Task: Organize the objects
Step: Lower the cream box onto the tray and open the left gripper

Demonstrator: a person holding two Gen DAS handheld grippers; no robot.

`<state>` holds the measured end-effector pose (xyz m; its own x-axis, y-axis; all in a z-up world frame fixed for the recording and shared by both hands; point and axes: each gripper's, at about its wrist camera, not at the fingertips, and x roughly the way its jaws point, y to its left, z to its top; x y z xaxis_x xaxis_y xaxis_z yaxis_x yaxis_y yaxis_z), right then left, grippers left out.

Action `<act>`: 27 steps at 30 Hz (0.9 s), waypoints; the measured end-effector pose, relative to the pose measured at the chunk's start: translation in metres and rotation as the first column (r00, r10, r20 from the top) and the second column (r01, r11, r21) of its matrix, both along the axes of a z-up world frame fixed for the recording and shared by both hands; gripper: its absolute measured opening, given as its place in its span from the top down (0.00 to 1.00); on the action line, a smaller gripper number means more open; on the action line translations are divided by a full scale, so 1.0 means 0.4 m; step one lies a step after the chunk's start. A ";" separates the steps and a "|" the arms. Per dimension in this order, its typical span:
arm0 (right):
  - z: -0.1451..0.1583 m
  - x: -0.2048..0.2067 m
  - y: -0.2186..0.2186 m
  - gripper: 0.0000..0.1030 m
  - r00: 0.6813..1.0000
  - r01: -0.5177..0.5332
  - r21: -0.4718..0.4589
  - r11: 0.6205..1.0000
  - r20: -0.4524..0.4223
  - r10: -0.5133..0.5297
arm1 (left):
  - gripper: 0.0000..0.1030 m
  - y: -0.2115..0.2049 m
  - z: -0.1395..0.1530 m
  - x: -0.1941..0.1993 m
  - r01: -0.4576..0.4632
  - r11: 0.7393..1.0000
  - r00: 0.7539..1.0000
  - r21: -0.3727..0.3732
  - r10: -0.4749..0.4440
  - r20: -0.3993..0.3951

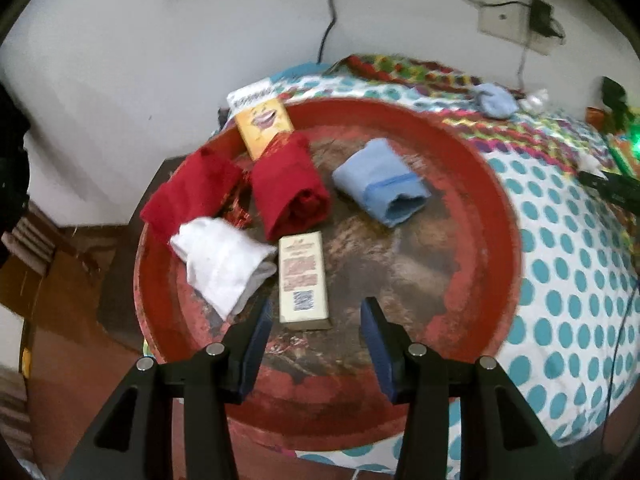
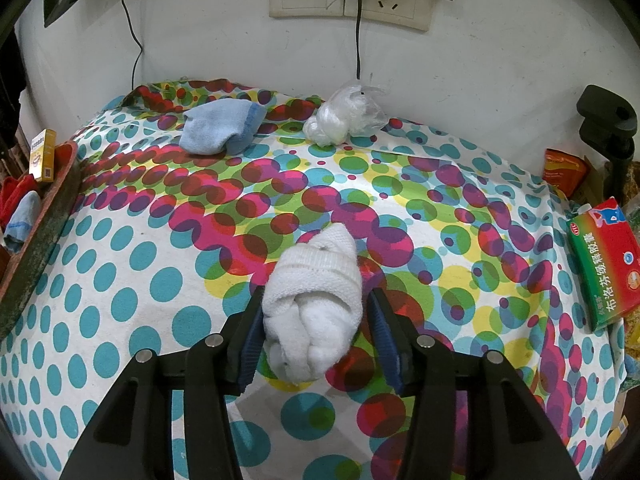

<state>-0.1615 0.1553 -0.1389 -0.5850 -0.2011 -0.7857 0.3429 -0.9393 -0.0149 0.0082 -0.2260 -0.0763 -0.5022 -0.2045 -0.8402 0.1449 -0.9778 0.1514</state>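
On the desk's dotted cloth (image 2: 120, 280), a rolled white sock (image 2: 316, 304) lies between the two fingers of the right gripper (image 2: 318, 334); its jaws stand apart on either side of the roll, the left pad touching or nearly touching it and the right pad with a small gap, so the sock is framed but not squeezed. Farther back on the same cloth, near the wall, a rolled blue sock (image 2: 220, 128) sits just beside a crumpled clear plastic bag (image 2: 346, 116). At the right edge of the desk lies a green and red medicine box (image 2: 604, 264). To the left, the round red tray (image 1: 492, 208) rests on the cloth, and the left gripper (image 1: 316, 332) hangs over its near side with its jaws wide apart and nothing between them. Inside the tray, a pale rectangular box (image 1: 304, 280) lies just ahead of the left gripper's fingertips, with a white sock bundle (image 1: 224, 260) touching its left side. Behind these are two red sock rolls, one near the left rim (image 1: 188, 192) and one toward the middle (image 1: 292, 188), with a second blue sock roll (image 1: 384, 184) to their right. A yellow box (image 1: 264, 124) with a cartoon face leans at the tray's far rim.
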 end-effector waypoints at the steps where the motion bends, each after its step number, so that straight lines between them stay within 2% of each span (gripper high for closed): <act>1: 0.000 0.000 0.000 0.54 1.000 0.000 -0.001 1.000 0.000 0.000 | 0.54 0.006 0.011 0.006 0.003 1.000 1.000 0.002 -0.003 -0.023; 6: 0.000 0.000 0.000 0.54 1.000 0.000 0.001 1.000 -0.001 0.000 | 0.54 0.010 0.039 0.009 -0.014 0.996 0.996 0.085 0.021 -0.083; 13: 0.000 0.000 0.000 0.54 1.000 0.000 0.001 1.000 -0.001 0.000 | 0.54 0.001 0.030 -0.017 -0.057 0.985 0.997 0.163 0.065 -0.044; 16: 0.000 0.000 0.001 0.54 1.000 0.000 -0.001 1.000 0.000 0.000 | 0.54 -0.001 0.043 -0.022 -0.057 0.979 0.996 0.195 0.068 -0.051; 20: 0.000 0.000 0.002 0.54 1.000 0.001 0.000 1.000 0.000 -0.001 | 0.54 0.030 0.064 -0.045 -0.050 0.993 0.998 0.105 0.054 -0.034; 22: -0.001 0.000 0.001 0.54 1.000 0.001 0.009 1.000 -0.005 -0.001 | 0.54 0.050 0.078 -0.053 -0.027 0.998 0.998 0.061 0.030 -0.051; 27: -0.002 -0.002 0.004 0.53 1.000 0.001 0.005 1.000 -0.003 -0.001 | 0.54 0.068 0.079 -0.053 0.008 0.998 0.999 0.057 -0.006 -0.032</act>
